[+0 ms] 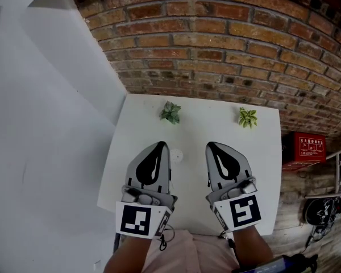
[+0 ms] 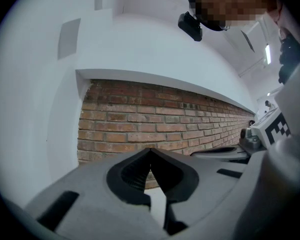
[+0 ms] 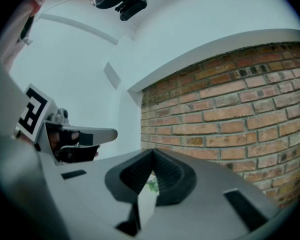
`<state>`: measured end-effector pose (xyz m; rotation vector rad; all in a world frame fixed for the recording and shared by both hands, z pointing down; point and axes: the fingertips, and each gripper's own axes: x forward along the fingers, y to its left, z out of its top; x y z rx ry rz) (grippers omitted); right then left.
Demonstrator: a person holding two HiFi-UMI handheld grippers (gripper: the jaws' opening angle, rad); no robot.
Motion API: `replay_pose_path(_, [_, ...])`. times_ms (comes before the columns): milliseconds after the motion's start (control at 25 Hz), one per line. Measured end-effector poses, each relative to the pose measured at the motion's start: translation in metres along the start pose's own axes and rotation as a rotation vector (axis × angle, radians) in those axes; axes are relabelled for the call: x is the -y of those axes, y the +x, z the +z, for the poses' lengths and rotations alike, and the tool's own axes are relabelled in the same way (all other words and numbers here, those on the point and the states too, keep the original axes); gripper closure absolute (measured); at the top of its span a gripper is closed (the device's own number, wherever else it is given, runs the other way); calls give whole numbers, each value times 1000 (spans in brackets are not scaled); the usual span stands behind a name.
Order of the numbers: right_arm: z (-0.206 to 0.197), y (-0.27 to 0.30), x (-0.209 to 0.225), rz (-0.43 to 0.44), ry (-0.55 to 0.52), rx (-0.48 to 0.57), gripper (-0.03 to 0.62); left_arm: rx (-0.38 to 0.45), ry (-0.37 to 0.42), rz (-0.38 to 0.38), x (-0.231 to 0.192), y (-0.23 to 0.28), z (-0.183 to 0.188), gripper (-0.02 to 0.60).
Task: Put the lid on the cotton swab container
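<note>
In the head view my two grey grippers are held side by side over the near half of a white table. The left gripper is shut with nothing in it, and so is the right gripper. A small pale round thing lies on the table just right of the left gripper's tip; it is too faint to tell lid from container. In the left gripper view the jaws meet at the tip against a brick wall. The right gripper view shows its jaws closed the same way, both tilted upward.
Two small green plants stand near the table's far edge, below a brick wall. A white wall runs along the left. A red box sits past the table's right edge.
</note>
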<state>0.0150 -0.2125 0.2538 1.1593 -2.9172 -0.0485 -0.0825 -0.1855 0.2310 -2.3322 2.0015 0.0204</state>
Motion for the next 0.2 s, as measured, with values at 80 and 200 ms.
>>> replay_pose_path(80, [-1,1,0,0,0,0,589,-3,0,0,0,0,-2,583])
replay_pose_path(200, [-4,1,1,0,0,-2,589,-8,-1,2,0,1,-6,583])
